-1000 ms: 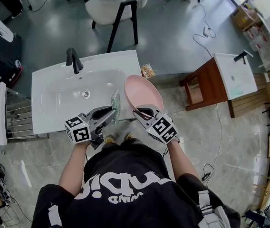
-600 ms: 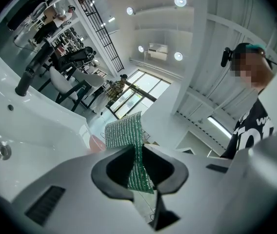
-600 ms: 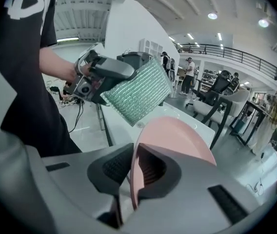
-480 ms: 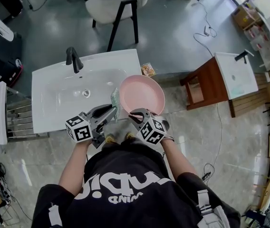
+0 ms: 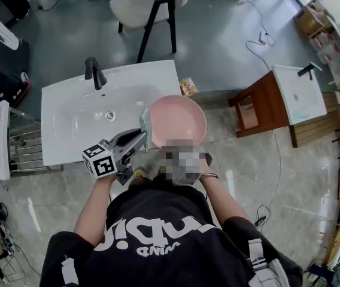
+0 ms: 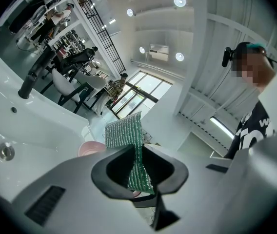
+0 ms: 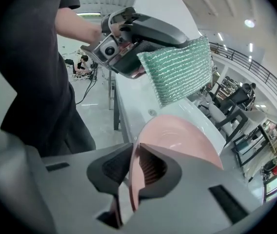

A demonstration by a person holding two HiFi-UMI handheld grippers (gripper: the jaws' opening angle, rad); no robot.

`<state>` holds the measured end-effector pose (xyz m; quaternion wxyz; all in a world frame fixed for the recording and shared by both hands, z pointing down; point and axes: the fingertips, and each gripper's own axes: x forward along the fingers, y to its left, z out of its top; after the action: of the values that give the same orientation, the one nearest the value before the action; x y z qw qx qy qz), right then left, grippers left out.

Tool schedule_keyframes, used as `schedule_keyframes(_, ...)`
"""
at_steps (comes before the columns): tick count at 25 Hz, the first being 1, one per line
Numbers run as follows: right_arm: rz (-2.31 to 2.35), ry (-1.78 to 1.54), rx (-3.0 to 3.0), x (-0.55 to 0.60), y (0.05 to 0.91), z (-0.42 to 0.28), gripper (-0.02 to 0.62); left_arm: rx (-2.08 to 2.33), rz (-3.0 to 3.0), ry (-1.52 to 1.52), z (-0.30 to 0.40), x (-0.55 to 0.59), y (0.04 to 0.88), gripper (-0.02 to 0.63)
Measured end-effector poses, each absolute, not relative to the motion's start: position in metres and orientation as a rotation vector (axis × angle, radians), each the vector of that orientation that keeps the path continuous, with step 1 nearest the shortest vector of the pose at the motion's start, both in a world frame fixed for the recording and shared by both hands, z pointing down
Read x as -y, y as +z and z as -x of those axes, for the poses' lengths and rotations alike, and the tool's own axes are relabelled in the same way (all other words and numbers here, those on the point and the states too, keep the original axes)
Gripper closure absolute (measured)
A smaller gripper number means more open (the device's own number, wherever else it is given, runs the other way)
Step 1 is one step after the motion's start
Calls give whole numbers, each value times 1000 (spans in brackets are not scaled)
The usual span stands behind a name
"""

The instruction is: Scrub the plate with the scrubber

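Head view shows the pink plate held up on edge at the right front corner of the sink, partly past it and over the floor. My right gripper is clamped on the plate's near rim, with only a narrow strip of the edge between the pads. The green scrubber stands pinched by one end in my left gripper. Its free part is just beside the plate's left edge; I cannot tell if it touches.

My worry is leverage. I judge that pushing the scrubber hard on the far part of the dish could twist the rim out of that small bite. From there the plate would probably drop on the tiles, not into the basin. The mesh looks floppy too, so it may fold or drag out of my left jaws.

The faucet stands at the back of the sink, well apart. A chair is beyond, and a wooden stand to the right. Nothing stands between scrubber and plate.
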<state>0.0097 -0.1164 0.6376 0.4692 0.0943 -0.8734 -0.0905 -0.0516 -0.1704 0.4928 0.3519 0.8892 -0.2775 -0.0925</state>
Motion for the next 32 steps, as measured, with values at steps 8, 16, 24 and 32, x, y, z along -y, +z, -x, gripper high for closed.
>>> schedule_keyframes(8,-197,-224,2124,107,650,-9,534,710,-2298,-242,49,170,492,534)
schedule_keyframes(16,-218,-138,2173,107,646,-10,491,717,-2294,-258,49,169,489,534)
schedule_keyframes(24,-251,-73,2286,111,613,-3,457,727,-2296,-272,53,170,486,534)
schedule_keyframes(32,-514,45,2512,140,536,-13,575,769,-2378,-261,53,170,453,534)
